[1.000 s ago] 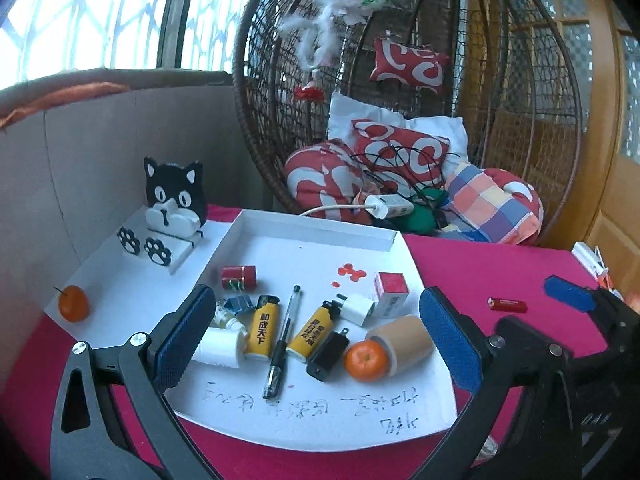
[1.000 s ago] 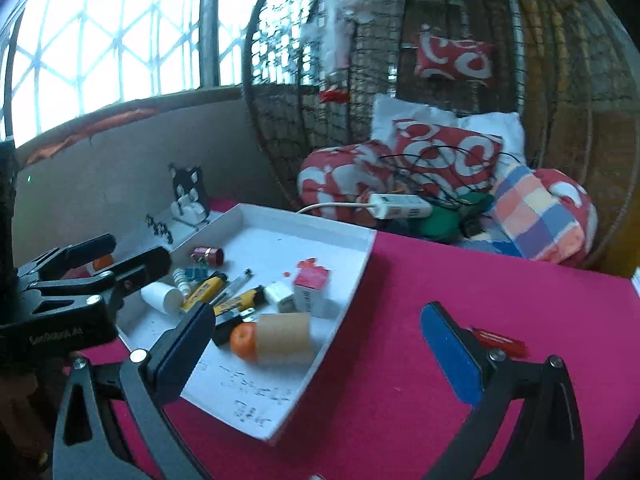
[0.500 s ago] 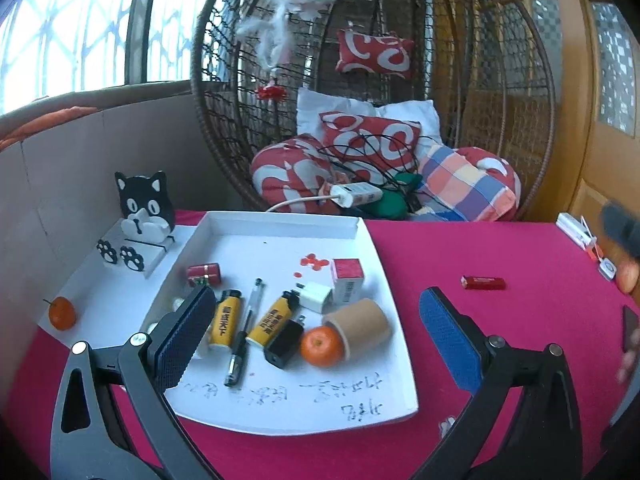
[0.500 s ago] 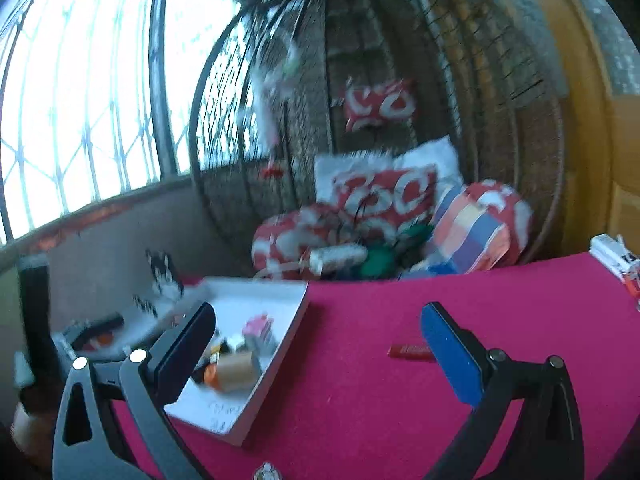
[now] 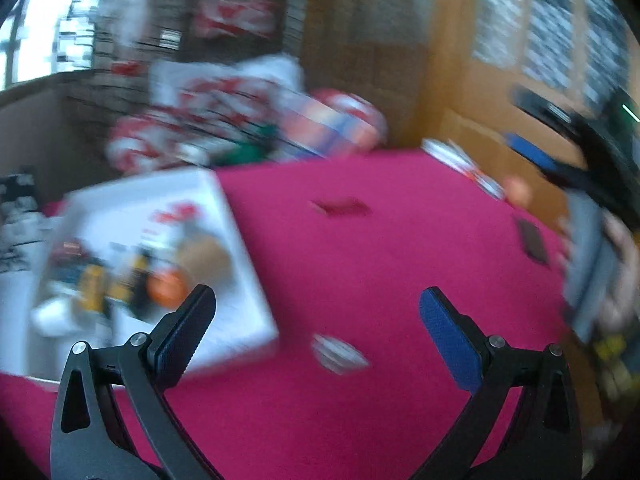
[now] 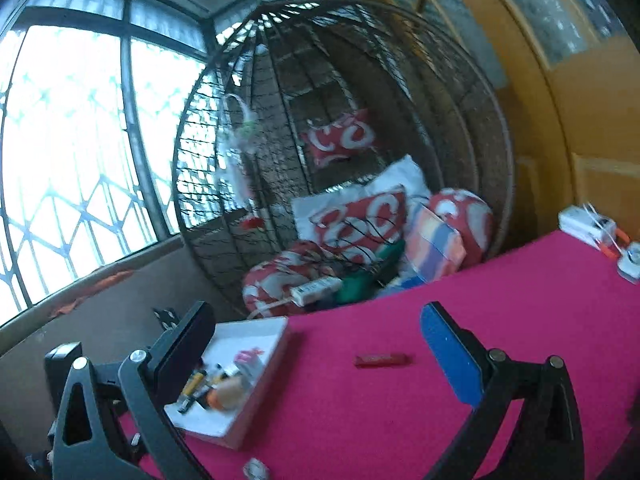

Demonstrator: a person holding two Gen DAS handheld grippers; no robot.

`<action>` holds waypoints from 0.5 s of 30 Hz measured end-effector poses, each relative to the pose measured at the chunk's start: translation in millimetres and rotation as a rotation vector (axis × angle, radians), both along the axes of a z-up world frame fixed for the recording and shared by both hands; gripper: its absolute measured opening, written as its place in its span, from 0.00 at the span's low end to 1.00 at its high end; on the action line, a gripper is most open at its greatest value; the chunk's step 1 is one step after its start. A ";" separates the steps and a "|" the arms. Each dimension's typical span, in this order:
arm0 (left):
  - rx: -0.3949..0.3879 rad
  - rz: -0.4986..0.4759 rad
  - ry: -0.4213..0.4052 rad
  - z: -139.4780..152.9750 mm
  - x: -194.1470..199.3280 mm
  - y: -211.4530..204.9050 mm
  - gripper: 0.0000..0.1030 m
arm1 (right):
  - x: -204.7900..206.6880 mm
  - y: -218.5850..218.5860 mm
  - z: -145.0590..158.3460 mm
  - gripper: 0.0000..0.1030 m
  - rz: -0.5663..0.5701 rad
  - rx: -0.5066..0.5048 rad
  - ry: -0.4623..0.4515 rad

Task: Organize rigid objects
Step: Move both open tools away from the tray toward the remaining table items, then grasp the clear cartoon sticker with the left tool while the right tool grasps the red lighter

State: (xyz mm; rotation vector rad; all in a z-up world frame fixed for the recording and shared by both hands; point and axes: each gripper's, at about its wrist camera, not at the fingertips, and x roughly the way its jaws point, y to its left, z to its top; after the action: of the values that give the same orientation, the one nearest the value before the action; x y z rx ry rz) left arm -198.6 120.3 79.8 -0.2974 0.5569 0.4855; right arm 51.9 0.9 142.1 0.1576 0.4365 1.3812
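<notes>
Both grippers hang above the pink surface (image 6: 400, 420) with their jaws spread wide and nothing in them. The white tray (image 6: 262, 384) sits to the left, already crowded with small things: an orange (image 5: 167, 289), yellow tubes and a tan roll (the left wrist view is smeared by motion, so finer detail there is lost). Outside the tray, a red stick (image 6: 382, 359) lies flat on the cloth, well apart from the tray's right wall. A small pale round thing (image 5: 339, 354) lies near the tray's near corner, and a dark flat piece (image 5: 531, 239) rests farther right.

The step in hand looks like reaching for one of these strays, most likely the red stick, which lies ahead of the right gripper (image 6: 320, 356), between its jaws in that view.

To do it well:
- Let the hand settle before closing.
- Turn the wrist so the jaws close across the stick's narrow width, not along its length.
- Come down low, since it lies flat on the cloth, and pinch near its middle so it does not tip.
- Keep the left gripper (image 5: 316, 328) clear of the tray edge while the right works.
- Carry it over the tray wall, not into it, and aim for a bare patch.
</notes>
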 end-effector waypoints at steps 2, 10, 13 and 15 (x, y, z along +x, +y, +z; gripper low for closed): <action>0.000 -0.091 0.054 -15.0 12.0 -20.4 1.00 | 6.1 -0.9 -10.6 1.00 -0.008 -0.022 0.032; -0.107 -0.096 0.173 -60.0 45.3 -23.1 0.99 | 7.4 -1.7 -30.3 1.00 -0.049 -0.100 -0.003; -0.123 -0.115 0.205 -71.3 54.6 -23.4 0.96 | 13.4 1.8 -40.3 1.00 -0.056 -0.139 0.008; -0.118 -0.125 0.220 -73.3 62.2 -19.9 0.96 | 20.0 7.8 -48.3 1.00 -0.066 -0.179 0.018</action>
State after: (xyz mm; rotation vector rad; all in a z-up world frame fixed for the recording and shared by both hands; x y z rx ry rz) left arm -136.4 100.4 6.5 -0.3218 0.8151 0.3664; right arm 71.9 8.7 93.8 0.0375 0.5623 1.2698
